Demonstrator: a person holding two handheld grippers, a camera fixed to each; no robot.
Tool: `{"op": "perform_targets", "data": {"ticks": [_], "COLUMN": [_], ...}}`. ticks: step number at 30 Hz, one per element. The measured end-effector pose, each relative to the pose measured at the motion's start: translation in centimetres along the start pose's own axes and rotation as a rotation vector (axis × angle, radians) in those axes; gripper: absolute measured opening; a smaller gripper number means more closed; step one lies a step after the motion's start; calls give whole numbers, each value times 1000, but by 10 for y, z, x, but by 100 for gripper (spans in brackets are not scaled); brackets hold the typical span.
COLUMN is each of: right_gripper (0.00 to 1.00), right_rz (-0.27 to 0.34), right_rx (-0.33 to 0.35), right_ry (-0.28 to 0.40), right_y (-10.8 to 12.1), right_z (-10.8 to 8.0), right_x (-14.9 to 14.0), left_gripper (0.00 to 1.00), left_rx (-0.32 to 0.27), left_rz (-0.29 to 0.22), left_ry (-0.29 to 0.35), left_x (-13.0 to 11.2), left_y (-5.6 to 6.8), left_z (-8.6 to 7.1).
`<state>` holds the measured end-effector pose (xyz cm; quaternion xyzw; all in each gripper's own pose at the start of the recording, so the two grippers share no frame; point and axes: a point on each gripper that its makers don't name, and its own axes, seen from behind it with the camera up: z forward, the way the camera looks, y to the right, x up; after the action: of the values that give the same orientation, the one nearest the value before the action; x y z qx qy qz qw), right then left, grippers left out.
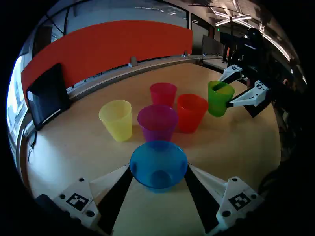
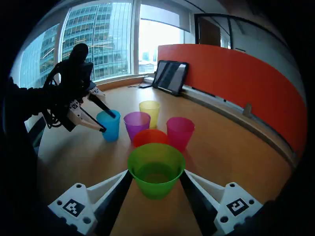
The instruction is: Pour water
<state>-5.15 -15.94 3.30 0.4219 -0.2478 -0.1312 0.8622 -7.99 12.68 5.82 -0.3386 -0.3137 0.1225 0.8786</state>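
Gripping the blue cup [image 1: 158, 167] from both sides, the left tool [image 1: 158, 170] holds it tight and upright at the near side of the table [image 1: 240, 153]. The right tool [image 2: 156, 174] squeezes the green cup [image 2: 156, 169] the same way, upright, off to the right. Four more cups stand close together between them: a yellow cup [image 1: 116, 119] on the left, a purple cup [image 1: 157, 122] in the middle, an orange cup [image 1: 191, 112] just beside it, and a pink cup [image 1: 163, 93] at the far side. I cannot tell if any cup has water in it
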Motion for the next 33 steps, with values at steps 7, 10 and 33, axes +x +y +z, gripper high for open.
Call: {"op": "perform_targets", "data": {"ticks": [7,10,33], "right_gripper": [88,88,88], "right_rz": [5,7,15], "right_rx": [2,2,-5], "right_ry": [-2,-5,-48], "right_y": [-3,-5,-10], "right_z": [3,4,14], "right_x": [-3,-5,-34], "left_gripper": [87,94,100], "left_rx": [12,20,35], "left_rz": [10,15,-30], "left_ry": [-27,-37,-42], "left_x": [-10,-13,-28], "left_y": [-1,-2,0], "left_z": [-2,-2,-21]}}
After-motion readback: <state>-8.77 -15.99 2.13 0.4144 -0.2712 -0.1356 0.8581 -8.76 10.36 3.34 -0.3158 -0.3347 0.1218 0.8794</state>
